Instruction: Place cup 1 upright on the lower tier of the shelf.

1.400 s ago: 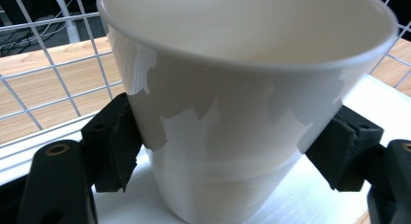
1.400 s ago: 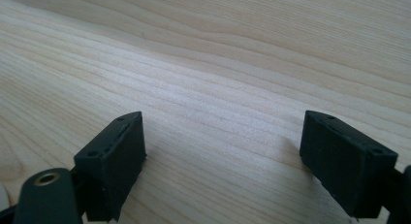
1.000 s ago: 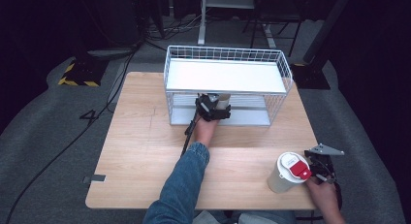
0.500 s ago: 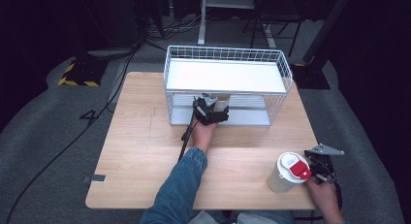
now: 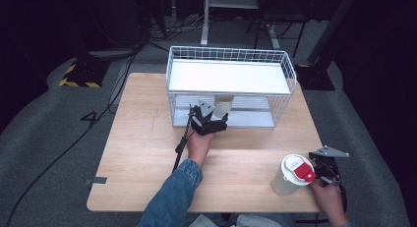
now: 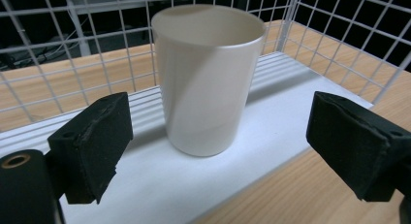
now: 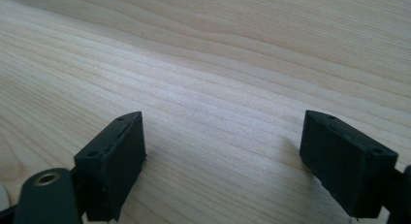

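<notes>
I see the table [image 5: 147, 153] carrying a white wire rack [image 5: 231, 84] along its far edge. On the rack's lower shelf stands a beige cup [image 6: 206, 73], upright. My left tool [image 5: 209, 120] sits before it, jaws apart and just closing, cup untouched. My right tool [image 5: 327, 167], near the right front corner, shows jaws apart over bare wood.

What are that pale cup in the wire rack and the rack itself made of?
The cream tapered cup looks like glazed ceramic or smooth plastic: a soft sheen with blurred reflections, thin even rim. The white wire rack seems coated metal wire, judging by its thin welded grid; its flat white shelf looks matte, perhaps painted board.
</notes>
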A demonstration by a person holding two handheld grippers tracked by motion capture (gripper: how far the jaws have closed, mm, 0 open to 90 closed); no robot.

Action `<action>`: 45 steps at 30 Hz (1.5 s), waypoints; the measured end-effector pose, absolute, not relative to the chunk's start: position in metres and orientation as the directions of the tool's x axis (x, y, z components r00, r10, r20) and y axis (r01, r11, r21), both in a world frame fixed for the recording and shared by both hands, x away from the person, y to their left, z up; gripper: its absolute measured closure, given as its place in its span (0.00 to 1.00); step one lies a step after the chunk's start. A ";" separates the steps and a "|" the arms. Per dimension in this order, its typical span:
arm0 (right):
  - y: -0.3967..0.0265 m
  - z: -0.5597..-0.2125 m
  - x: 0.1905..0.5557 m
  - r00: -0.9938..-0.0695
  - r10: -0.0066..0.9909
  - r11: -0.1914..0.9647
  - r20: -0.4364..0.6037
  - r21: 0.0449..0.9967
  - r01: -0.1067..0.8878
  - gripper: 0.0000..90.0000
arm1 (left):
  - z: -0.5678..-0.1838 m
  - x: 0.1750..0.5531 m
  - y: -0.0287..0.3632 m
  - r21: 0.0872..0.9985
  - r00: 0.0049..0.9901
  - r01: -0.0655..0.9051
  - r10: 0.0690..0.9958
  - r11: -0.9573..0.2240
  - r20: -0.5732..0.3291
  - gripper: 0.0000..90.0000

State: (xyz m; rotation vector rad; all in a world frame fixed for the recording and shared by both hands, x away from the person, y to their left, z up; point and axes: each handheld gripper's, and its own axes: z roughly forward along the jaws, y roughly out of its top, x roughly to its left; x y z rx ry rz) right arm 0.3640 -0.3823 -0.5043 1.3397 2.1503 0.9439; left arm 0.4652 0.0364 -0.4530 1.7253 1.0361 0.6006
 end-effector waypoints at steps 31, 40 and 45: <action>-0.382 -0.504 0.365 -0.437 0.899 0.299 -0.006 0.738 0.605 0.18 | -0.420 0.374 0.116 0.902 0.646 0.343 0.763 -0.263 -0.023 0.08; -0.382 -0.504 0.365 -0.439 0.898 0.300 -0.006 0.738 0.604 0.19 | -0.427 0.351 0.130 0.871 0.670 0.359 0.742 -0.335 0.010 0.07; -0.382 -0.504 0.365 -0.440 0.898 0.300 -0.006 0.739 0.603 0.19 | -0.434 0.342 0.139 0.869 0.666 0.380 0.746 -0.317 -0.019 0.07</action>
